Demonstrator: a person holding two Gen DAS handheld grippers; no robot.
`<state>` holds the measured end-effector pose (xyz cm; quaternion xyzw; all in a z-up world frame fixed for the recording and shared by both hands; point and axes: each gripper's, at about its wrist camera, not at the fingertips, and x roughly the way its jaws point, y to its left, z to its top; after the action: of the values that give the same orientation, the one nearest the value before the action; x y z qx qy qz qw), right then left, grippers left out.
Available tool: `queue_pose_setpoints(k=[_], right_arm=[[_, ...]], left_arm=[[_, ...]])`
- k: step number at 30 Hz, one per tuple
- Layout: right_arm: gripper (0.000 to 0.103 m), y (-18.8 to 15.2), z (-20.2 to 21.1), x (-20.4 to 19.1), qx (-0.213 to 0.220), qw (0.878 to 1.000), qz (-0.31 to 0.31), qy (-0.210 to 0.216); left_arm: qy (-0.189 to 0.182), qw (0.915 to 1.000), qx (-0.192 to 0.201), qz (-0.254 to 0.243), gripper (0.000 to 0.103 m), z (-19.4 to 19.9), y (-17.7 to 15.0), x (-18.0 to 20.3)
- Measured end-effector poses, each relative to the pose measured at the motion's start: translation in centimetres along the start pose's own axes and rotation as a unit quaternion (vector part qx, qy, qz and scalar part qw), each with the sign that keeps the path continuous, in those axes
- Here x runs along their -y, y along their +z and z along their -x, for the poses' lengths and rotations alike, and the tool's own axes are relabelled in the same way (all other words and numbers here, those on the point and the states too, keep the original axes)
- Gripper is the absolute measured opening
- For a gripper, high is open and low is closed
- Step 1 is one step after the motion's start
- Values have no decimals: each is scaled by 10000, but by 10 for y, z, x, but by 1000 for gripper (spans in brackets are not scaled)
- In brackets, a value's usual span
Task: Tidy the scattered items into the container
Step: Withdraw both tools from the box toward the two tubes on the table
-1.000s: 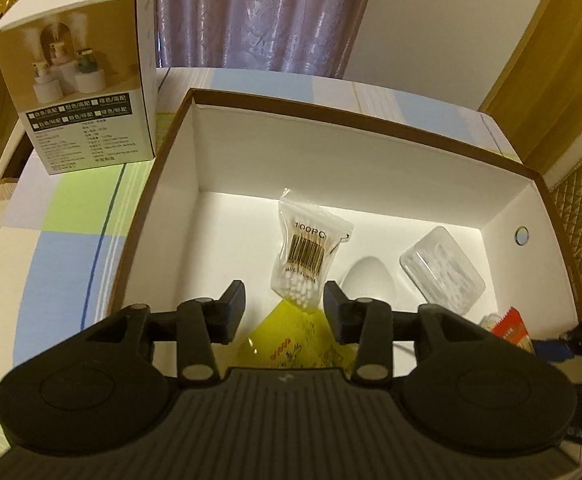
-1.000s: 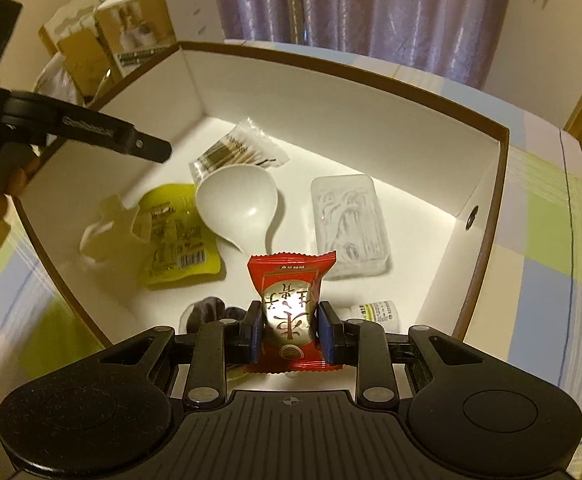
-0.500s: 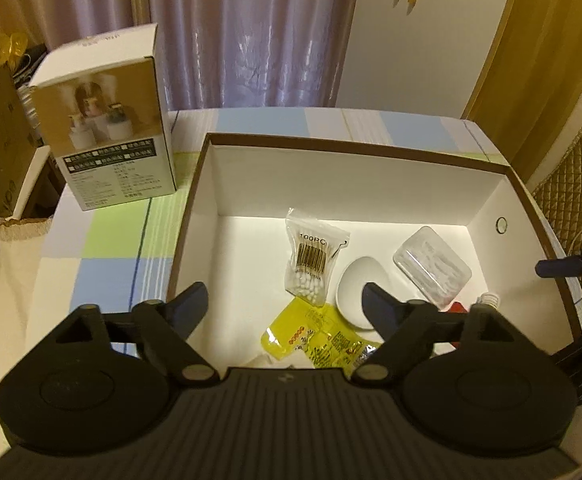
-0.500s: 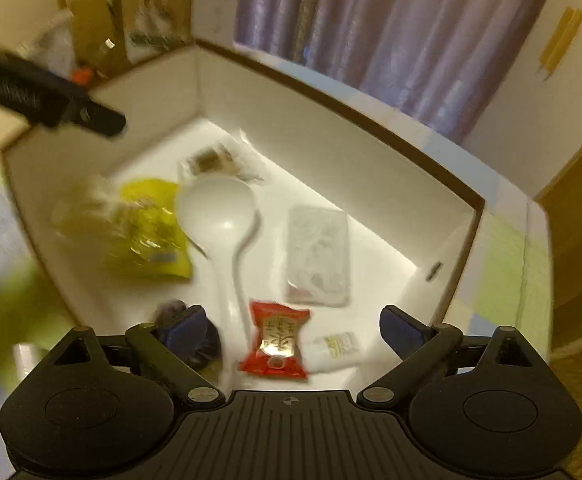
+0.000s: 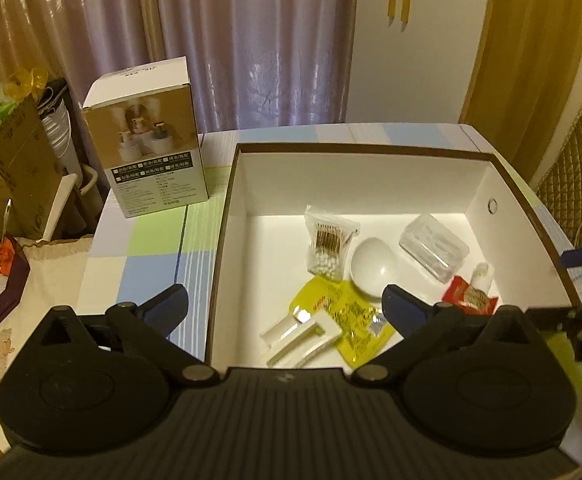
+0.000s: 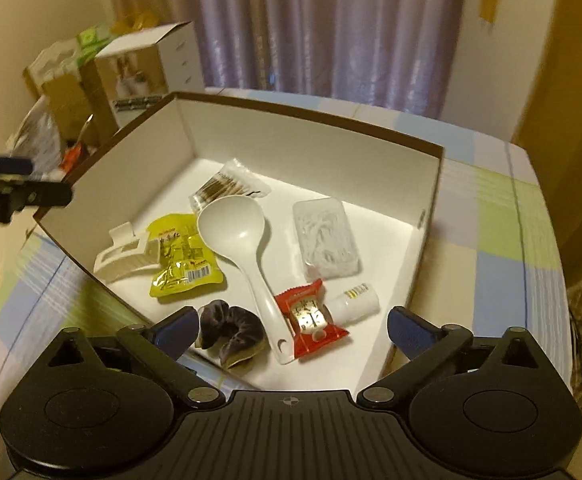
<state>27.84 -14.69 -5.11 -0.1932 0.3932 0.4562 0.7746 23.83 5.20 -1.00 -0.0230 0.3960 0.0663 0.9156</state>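
Both our left gripper (image 5: 285, 306) and right gripper (image 6: 291, 322) gape empty above the box (image 6: 311, 118) (everything visible looks stowed); we lift straight clear.

A table (image 5: 151, 256) covered in a pastel checked cloth of blue, green and white squares carried two things. A large open cardboard box (image 5: 371, 152), white inside with a brown rim, sat on the cloth. To the left of that box, near its far corner but apart from it, stood an upright white and tan printed product carton (image 5: 151, 160). The cloth around the box lay flat.
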Motion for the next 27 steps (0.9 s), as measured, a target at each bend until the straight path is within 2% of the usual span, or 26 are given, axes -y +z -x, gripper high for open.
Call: queue_pose_setpoints(k=[9,15,27], right_arm=[[103,-23,27,0,230,9983,-532,-20],[103,-41,36,-6,80,9981,-608,-44],[103,-60,39,-20,-269,9971,-713,-13]], left_arm=[[32,9998,-163,109,102,22,-36,-2],[154,9986,-447,215,102,32,-58,-2],[34,9971,-695,312,102,48,-80,8]])
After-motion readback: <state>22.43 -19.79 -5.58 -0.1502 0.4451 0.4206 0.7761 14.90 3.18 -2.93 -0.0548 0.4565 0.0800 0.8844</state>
